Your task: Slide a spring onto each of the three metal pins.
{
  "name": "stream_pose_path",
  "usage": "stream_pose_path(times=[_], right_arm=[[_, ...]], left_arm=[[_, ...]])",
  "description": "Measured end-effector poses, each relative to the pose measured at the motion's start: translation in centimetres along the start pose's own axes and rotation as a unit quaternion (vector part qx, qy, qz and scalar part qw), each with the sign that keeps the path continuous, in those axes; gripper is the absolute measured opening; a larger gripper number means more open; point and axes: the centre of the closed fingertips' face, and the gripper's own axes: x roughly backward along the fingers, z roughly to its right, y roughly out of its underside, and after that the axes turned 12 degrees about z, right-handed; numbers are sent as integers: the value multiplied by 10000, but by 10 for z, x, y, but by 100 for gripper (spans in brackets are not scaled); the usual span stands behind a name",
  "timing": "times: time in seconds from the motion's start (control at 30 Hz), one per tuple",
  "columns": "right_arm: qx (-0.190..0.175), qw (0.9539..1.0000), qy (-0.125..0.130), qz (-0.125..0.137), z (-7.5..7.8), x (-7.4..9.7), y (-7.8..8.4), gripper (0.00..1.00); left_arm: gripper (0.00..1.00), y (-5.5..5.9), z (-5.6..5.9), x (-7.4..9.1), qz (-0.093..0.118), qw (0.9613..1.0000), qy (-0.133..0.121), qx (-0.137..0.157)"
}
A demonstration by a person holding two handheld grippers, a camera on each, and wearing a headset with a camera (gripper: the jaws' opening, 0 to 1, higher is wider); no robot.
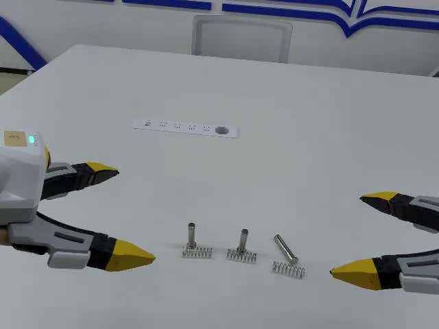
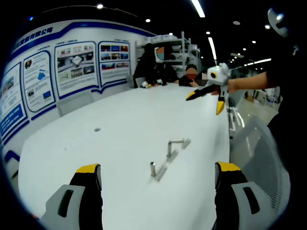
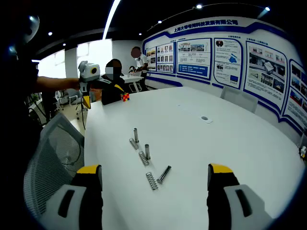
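Three small metal pins rest on the white table (image 1: 274, 157). The left pin (image 1: 191, 234) and middle pin (image 1: 243, 238) stand upright; the right pin (image 1: 285, 249) lies on its side. A loose spring lies flat in front of each: left spring (image 1: 197, 253), middle spring (image 1: 241, 256), right spring (image 1: 288, 269). My left gripper (image 1: 122, 212) hovers open to the left of the row, my right gripper (image 1: 358, 235) open to its right, neither touching anything. The left gripper view shows its open gripper (image 2: 158, 168) facing the pins (image 2: 170, 148); the right gripper (image 3: 153, 168) faces the lying pin (image 3: 164, 174).
A white power strip (image 1: 185, 127) lies further back on the table, with a grey chair (image 1: 241, 38) behind the far edge. A mesh chair (image 3: 53, 153) stands beside the table. People sit at the far end (image 2: 158, 67), near a small coloured cube (image 3: 125, 97).
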Motion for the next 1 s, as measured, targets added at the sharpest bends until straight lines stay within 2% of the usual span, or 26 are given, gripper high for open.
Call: stream_pose_path(times=[0.4,0.6,0.73,0.87,1.0], right_arm=[[-87,9999,44,-45,2,2,3,91],[-95,9999,82,-6,6,3,-2,91],[-99,9999,85,17,6,4,-3,91],[-104,9999,69,7,4,3,-2,91],[-122,9999,63,8,3,2,-1,91]], left_arm=[[100,0,-2,0,15,10000,11,32],[100,-2,-2,-1,62,10000,14,52],[98,-5,-9,1,104,9999,-90,10],[99,-10,-9,1,176,9998,-79,53],[99,-7,-9,2,129,9999,-84,19]])
